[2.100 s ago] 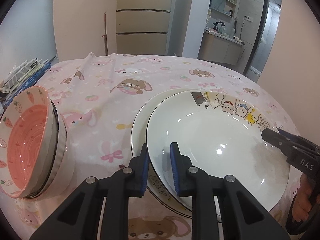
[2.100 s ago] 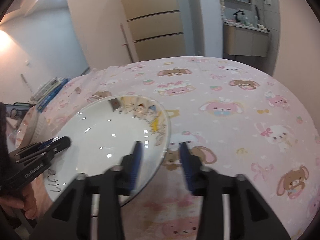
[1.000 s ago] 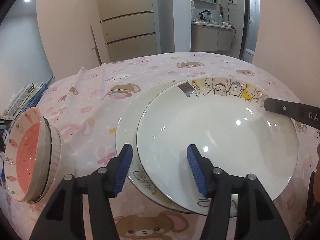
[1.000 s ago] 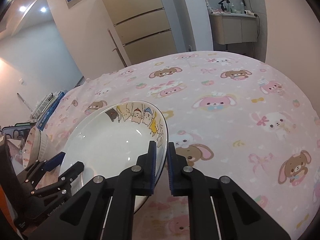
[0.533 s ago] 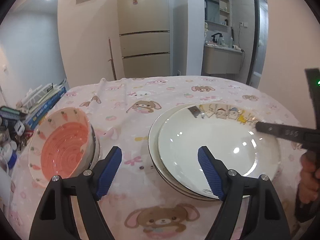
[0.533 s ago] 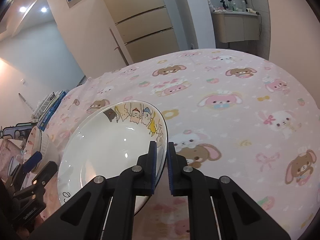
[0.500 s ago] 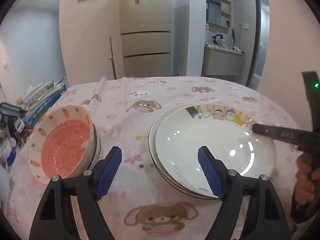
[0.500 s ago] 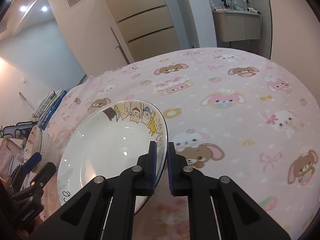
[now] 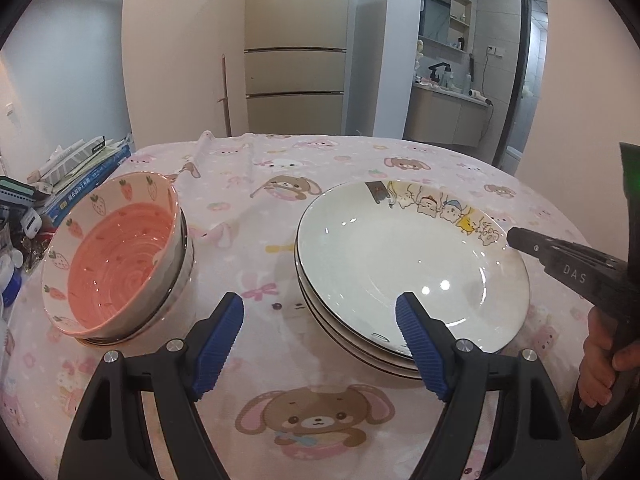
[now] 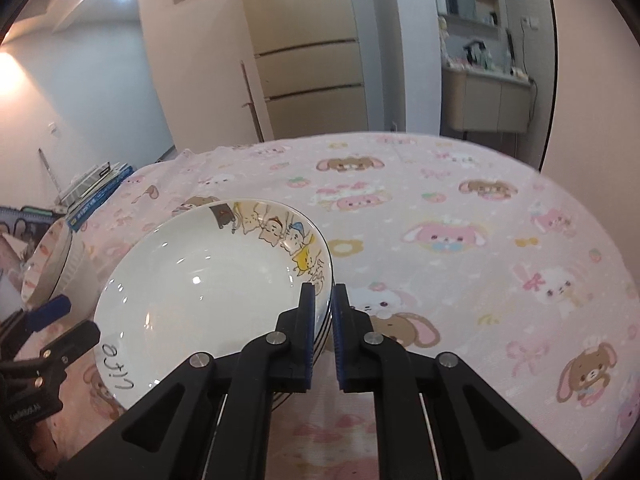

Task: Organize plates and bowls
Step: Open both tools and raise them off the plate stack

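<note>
the right tool (image 10: pixel 320 320) grips the top plate (image 10: pixel 208 280) on its stack while the left tool (image 9: pixel 320 336) hangs open near the bowl (image 9: pixel 116 264).

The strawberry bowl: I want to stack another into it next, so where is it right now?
In the left wrist view the strawberry bowl sits tilted on the bowl stack at the table's left, beside the books and left of the plate stack.

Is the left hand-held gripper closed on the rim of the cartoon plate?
No. The left hand-held gripper is wide open, its blue pads apart above the tablecloth, gripping nothing; the cartoon plate sits on the stack.
</note>
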The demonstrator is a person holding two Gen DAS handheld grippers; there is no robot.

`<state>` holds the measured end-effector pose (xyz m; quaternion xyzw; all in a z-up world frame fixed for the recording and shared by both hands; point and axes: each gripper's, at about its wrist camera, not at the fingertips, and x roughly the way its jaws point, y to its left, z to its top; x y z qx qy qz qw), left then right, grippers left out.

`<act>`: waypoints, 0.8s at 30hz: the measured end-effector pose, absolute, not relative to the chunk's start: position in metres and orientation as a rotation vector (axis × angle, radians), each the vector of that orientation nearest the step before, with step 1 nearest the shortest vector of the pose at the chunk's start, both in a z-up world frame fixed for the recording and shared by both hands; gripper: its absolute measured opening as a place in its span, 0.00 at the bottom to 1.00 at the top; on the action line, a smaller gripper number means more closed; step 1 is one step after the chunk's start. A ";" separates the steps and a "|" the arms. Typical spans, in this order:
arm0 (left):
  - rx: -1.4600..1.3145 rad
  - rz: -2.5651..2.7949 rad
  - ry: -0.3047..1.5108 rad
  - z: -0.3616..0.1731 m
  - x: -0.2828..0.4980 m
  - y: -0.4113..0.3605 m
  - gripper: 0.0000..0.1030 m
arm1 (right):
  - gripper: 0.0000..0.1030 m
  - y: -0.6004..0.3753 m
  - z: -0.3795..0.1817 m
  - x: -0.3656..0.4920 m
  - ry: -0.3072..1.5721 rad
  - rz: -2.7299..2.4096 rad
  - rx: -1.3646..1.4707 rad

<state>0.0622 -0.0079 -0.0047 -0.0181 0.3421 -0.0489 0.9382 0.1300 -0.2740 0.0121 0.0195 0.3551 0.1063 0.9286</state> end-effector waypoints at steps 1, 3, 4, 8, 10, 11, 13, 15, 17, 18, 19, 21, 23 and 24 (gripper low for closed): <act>-0.034 -0.100 0.697 -0.004 0.061 -0.008 0.78 | 0.07 -0.275 0.015 0.127 0.718 0.226 0.034; -0.032 -0.100 0.686 -0.001 0.059 -0.010 0.78 | 0.08 -0.276 0.020 0.121 0.712 0.238 0.041; -0.033 -0.101 0.680 0.001 0.058 -0.010 0.78 | 0.10 -0.278 0.023 0.118 0.714 0.243 0.047; -0.024 -0.099 0.639 0.012 0.052 -0.013 0.78 | 0.27 -0.282 0.034 0.106 0.703 0.258 0.055; 0.000 -0.073 0.606 0.018 0.048 -0.014 0.78 | 0.33 -0.283 0.040 0.100 0.685 0.252 0.050; 0.005 -0.069 0.595 0.021 0.047 -0.014 0.78 | 0.35 -0.284 0.042 0.097 0.676 0.250 0.047; 0.001 -0.074 0.581 0.026 0.044 -0.013 0.78 | 0.40 -0.284 0.049 0.092 0.654 0.245 0.038; -0.010 -0.072 0.563 0.032 0.039 -0.009 0.78 | 0.51 -0.284 0.055 0.088 0.634 0.245 0.029; 0.007 -0.043 0.540 0.041 0.033 -0.006 0.78 | 0.58 -0.283 0.064 0.082 0.605 0.241 0.012; 0.023 -0.024 0.515 0.047 0.027 -0.005 0.79 | 0.58 -0.280 0.067 0.080 0.595 0.240 -0.006; 0.033 -0.012 0.487 0.052 0.022 -0.003 0.81 | 0.59 -0.277 0.072 0.076 0.583 0.236 -0.029; 0.037 -0.006 0.435 0.063 0.012 0.001 0.85 | 0.65 -0.272 0.080 0.070 0.546 0.228 -0.055; 0.040 -0.010 0.386 0.074 0.002 0.006 0.85 | 0.77 -0.269 0.088 0.062 0.493 0.228 -0.058; 0.044 -0.011 0.372 0.078 -0.002 0.008 0.86 | 0.80 -0.267 0.092 0.059 0.470 0.231 -0.055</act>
